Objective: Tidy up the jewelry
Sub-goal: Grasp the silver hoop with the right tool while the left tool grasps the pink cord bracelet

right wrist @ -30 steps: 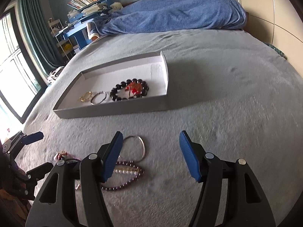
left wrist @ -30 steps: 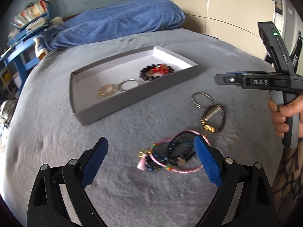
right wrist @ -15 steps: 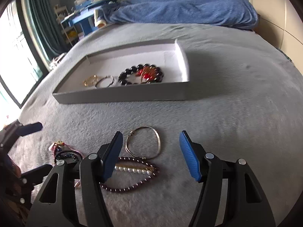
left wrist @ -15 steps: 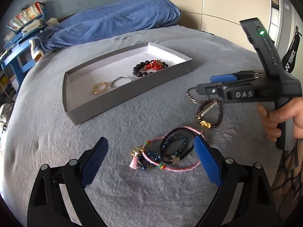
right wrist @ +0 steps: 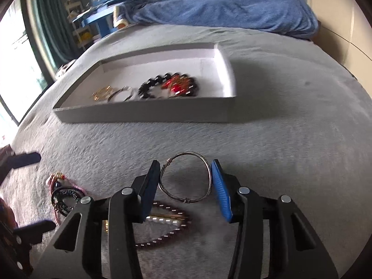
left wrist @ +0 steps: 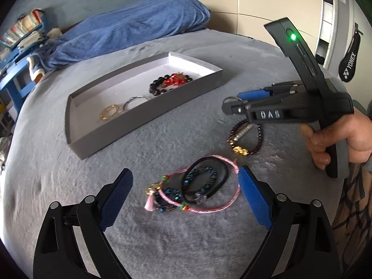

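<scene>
A grey tray (left wrist: 144, 123) (right wrist: 144, 116) on the bed holds a gold bracelet (left wrist: 109, 112), a silver ring bangle (left wrist: 133, 100) and a black-and-red bead bracelet (left wrist: 171, 83) (right wrist: 169, 86). My right gripper (right wrist: 186, 179) has its jaws around a silver wire bangle (right wrist: 186, 177) lying on the bed, both pads touching its sides. A dark bead and pearl bracelet (right wrist: 162, 223) (left wrist: 246, 134) lies just behind it. My left gripper (left wrist: 183, 197) is open above a tangle of pink cord and black bracelets (left wrist: 200, 186).
A blue blanket (left wrist: 130, 32) lies at the far end of the grey bed cover (left wrist: 162, 232). Blue shelves with books (right wrist: 104, 4) stand beyond the bed. A window with curtains (right wrist: 28, 46) is at the left of the right wrist view.
My right gripper moved forward and down over the silver wire bangle and narrowed its jaws onto it. My left gripper stayed open and barely moved.
</scene>
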Available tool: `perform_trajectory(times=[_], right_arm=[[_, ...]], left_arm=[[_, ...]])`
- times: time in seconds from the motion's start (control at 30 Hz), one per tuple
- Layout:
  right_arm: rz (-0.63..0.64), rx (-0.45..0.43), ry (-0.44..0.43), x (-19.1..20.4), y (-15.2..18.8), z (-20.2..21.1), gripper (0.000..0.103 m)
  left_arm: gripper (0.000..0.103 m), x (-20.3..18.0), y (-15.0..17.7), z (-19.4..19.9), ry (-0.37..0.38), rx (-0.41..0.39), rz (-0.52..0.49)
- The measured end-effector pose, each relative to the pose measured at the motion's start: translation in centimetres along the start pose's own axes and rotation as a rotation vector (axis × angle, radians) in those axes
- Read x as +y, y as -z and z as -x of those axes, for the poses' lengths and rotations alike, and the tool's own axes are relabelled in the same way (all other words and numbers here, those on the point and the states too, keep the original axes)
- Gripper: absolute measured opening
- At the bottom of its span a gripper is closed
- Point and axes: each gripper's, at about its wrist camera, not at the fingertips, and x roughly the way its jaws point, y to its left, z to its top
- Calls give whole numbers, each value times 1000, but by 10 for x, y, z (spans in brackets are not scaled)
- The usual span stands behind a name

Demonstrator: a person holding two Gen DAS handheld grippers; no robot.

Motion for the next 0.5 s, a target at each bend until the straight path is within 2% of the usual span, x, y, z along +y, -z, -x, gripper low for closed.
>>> perform_trajectory(times=[0.17, 0.23, 0.3, 0.37, 0.5], right_arm=[[-88, -18, 13, -26, 0, 10, 45], [-118, -19, 10, -34, 1, 11, 45], [-139, -22, 10, -39, 1, 12, 45], [-149, -25, 9, -41, 0, 12, 45], [-144, -27, 9, -41, 0, 14, 45]], left_arm=[[91, -12, 2, 2, 51, -6, -45], [88, -18, 5, 4, 75, -11, -66], [80, -23, 6, 4, 102, -10, -82], [64, -28, 7, 3, 133, 0, -99], [46, -38, 10, -5, 149, 29, -139]])
